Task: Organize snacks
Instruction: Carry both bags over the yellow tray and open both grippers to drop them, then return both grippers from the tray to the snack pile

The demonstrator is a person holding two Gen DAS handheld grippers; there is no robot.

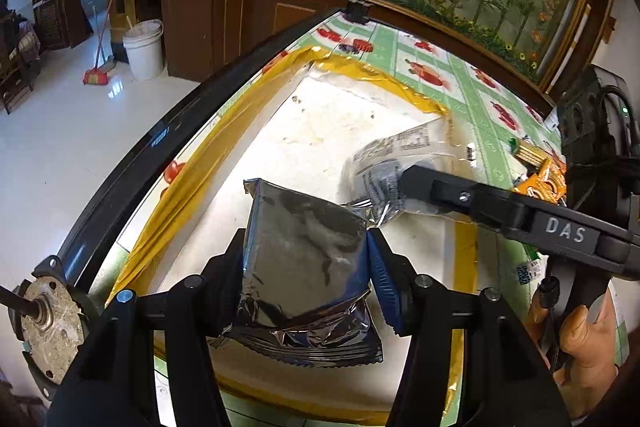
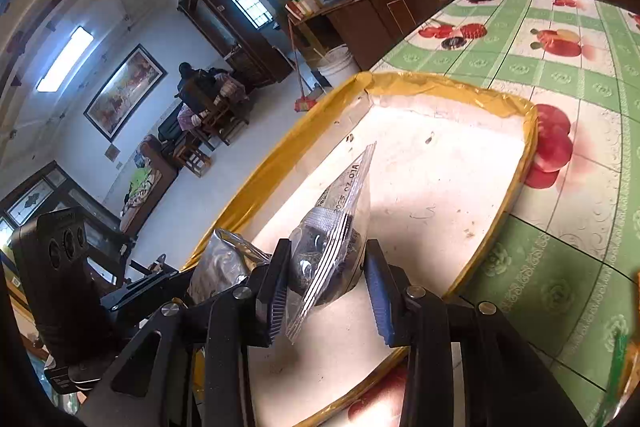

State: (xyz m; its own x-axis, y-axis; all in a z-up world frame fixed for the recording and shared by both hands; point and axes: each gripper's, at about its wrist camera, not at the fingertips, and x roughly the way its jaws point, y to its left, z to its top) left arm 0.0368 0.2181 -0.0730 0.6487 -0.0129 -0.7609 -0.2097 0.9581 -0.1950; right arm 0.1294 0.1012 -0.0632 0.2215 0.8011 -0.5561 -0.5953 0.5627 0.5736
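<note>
My left gripper (image 1: 306,255) is shut on a silvery foil snack packet (image 1: 304,251), held upright between its blue pads (image 1: 382,279) just above a white tray with a gold rim (image 1: 224,131). My right gripper (image 2: 326,267) is shut on a clear packet with dark contents and printed text (image 2: 332,251), held edge-on over the same tray (image 2: 440,83). In the left wrist view the right gripper's finger (image 1: 440,191) reaches in from the right with the clear packet (image 1: 384,155) at its tip. The foil packet (image 2: 224,263) also shows at the left of the right wrist view.
The tray lies on a green fruit-print tablecloth (image 2: 560,75). Orange snack packets (image 1: 540,167) lie on the cloth to the right. A black clamp (image 1: 356,9) sits at the table's far edge. Left of the table are the floor, a white bucket (image 1: 144,49) and a broom.
</note>
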